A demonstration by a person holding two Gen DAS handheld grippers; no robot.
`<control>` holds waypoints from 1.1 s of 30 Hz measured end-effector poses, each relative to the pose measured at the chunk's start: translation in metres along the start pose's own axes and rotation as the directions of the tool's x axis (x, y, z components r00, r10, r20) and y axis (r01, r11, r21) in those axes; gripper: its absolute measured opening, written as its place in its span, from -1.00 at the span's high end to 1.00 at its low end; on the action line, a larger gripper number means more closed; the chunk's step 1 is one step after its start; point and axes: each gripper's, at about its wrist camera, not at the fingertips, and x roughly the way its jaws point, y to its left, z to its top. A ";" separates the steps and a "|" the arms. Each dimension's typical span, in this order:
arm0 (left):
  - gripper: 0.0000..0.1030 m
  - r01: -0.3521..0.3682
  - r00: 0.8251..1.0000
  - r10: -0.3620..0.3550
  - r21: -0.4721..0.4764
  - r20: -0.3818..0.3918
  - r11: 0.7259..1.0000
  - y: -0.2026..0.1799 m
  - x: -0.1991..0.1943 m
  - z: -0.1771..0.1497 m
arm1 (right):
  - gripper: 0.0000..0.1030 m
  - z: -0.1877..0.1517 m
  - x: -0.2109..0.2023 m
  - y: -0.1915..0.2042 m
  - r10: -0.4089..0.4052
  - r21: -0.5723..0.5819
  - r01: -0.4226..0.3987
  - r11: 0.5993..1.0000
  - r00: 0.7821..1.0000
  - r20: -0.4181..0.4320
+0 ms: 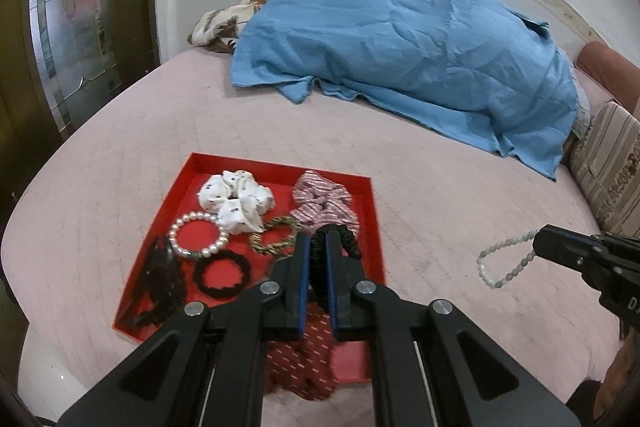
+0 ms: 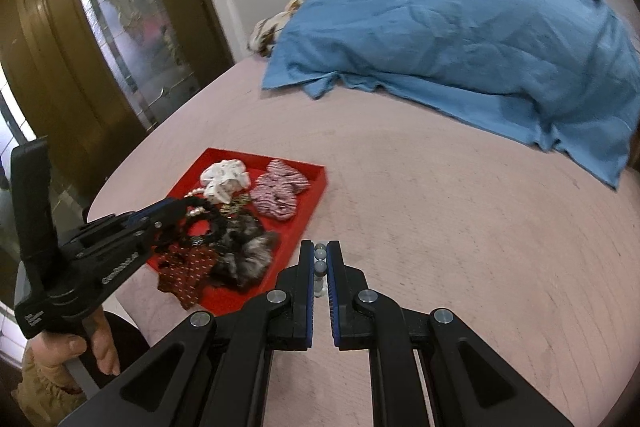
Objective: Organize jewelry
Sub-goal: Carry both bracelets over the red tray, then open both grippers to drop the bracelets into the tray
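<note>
A red tray (image 1: 182,187) (image 2: 318,173) lies on the pink bed. It holds a white scrunchie (image 1: 236,201), a striped pink scrunchie (image 1: 324,203), a pearl bracelet (image 1: 198,239), a gold-and-black band (image 1: 274,239), a black hair tie (image 1: 222,273) and a dark red scrunchie (image 1: 304,359). My left gripper (image 1: 318,241) is over the tray, shut on a black ruffled scrunchie (image 1: 340,239). To the right of the tray, above the bed, my right gripper (image 2: 320,249) (image 1: 538,245) is shut on a pale bead bracelet (image 1: 502,261) (image 2: 319,267) that hangs in a loop.
A crumpled blue cloth (image 1: 400,55) covers a patterned pillow (image 1: 218,23) at the far side of the bed. A striped cushion (image 1: 608,175) lies at the right edge. A glass-panelled wooden door (image 2: 120,39) stands left of the bed. A person's hand (image 2: 92,347) grips the left tool.
</note>
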 end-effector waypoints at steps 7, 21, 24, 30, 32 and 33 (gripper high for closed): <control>0.86 -0.023 1.000 0.023 -0.029 0.004 0.999 0.033 0.011 0.003 | 0.86 0.015 0.025 0.035 0.020 -0.057 -0.022 0.998 0.999 -0.035; 0.85 -0.027 0.999 0.023 -0.145 -0.024 0.989 0.087 0.035 -0.006 | 0.86 0.043 0.075 0.077 0.038 -0.103 -0.048 0.994 0.995 -0.091; 0.85 -0.040 0.999 0.037 -0.150 -0.024 0.988 0.094 0.038 -0.008 | 0.86 0.051 0.090 0.084 0.034 -0.111 -0.045 0.993 0.994 -0.099; 0.86 -0.060 0.998 0.053 -0.178 -0.042 0.982 0.110 0.046 -0.012 | 0.86 0.070 0.118 0.097 0.038 -0.111 -0.050 0.993 0.993 -0.110; 0.86 -0.066 0.997 0.056 -0.201 -0.055 0.977 0.117 0.049 -0.013 | 0.86 0.076 0.128 0.100 0.041 -0.110 -0.054 0.992 0.993 -0.114; 0.86 -0.068 0.997 0.057 -0.209 -0.059 0.976 0.119 0.051 -0.014 | 0.86 0.081 0.135 0.102 0.040 -0.109 -0.053 0.993 0.993 -0.115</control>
